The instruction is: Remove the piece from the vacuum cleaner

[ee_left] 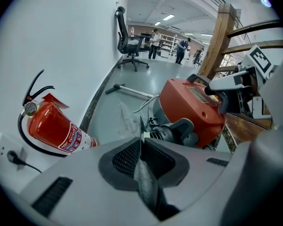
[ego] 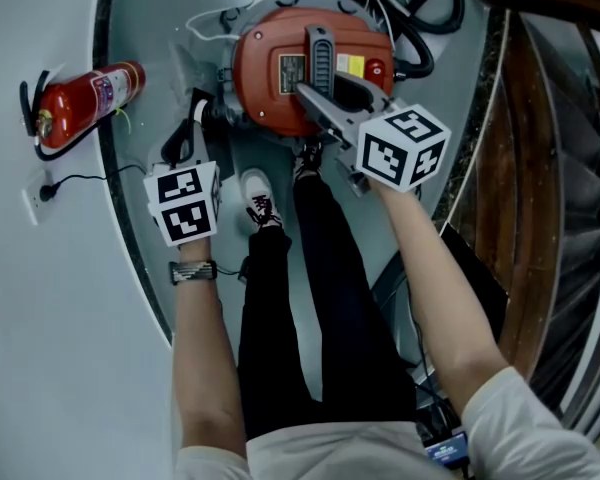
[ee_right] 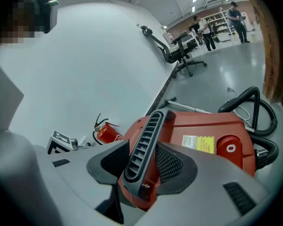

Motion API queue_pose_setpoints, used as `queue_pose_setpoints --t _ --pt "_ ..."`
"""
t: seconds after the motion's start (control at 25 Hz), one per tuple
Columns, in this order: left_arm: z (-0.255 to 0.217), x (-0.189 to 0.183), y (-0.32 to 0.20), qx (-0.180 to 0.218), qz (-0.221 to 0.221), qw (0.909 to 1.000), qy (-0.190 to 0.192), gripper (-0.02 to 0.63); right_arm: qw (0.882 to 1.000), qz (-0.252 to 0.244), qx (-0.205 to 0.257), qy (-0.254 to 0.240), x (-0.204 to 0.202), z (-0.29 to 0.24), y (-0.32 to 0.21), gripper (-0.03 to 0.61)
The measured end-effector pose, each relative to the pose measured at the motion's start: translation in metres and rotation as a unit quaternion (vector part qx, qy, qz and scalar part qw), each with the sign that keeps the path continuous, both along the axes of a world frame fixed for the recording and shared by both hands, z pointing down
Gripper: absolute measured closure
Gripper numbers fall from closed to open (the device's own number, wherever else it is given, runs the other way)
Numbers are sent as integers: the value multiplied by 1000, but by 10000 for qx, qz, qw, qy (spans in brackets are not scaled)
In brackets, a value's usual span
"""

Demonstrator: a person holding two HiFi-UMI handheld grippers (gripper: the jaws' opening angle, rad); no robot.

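Between the right gripper's [ee_right: 144, 163] fingertips the vacuum cleaner's [ee_right: 203, 126] ribbed carry handle [ee_right: 148, 135] is clamped. Just beyond the left gripper's [ee_left: 141, 147] closed, empty fingertips sits the grey hose connector [ee_left: 177, 133]. Tugging that piece may drag the vacuum cleaner if this 1 hold slips.

The yellow sticker [ee_right: 198, 143] on the vacuum cleaner [ee_right: 198, 124] has print too small to read. Its red button [ee_right: 230, 149] shows a white ring like a zero. The fire extinguisher [ee_left: 52, 128] label is blurry too.

The yellow label [ego: 351, 65] on the vacuum cleaner [ego: 270, 78] is too small to read; its black hose [ego: 426, 58] leaves the top edge
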State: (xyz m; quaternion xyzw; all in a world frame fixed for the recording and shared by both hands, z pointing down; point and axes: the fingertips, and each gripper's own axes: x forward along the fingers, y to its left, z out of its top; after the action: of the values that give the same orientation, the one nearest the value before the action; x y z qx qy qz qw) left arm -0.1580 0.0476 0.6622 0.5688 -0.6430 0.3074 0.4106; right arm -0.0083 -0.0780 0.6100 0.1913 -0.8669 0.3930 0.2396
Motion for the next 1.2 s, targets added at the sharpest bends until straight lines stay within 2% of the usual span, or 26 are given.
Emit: queue_pose_setpoints --t 0.16,0.28,0.52,0.8,0.96,1.2 --pt "-1 1 -2 102 -74 9997 203 571 10000 27 75 10 0 -1 0 396" --pt "-1 2 -1 243 53 9994 234 559 9999 41 162 14 1 -2 -1 396" --pt "1 7 2 126 451 9987 193 496 9999 24 150 24 1 -1 -1 396" --pt "4 11 11 -70 633 9980 -41 486 9998 23 170 35 1 -1 -1 396" --pt "8 10 24 -218 539 9983 -94 488 9998 20 184 43 1 -1 0 396" --pt "13 12 24 -234 378 9990 -76 488 9998 29 201 48 0 -2 -1 396"
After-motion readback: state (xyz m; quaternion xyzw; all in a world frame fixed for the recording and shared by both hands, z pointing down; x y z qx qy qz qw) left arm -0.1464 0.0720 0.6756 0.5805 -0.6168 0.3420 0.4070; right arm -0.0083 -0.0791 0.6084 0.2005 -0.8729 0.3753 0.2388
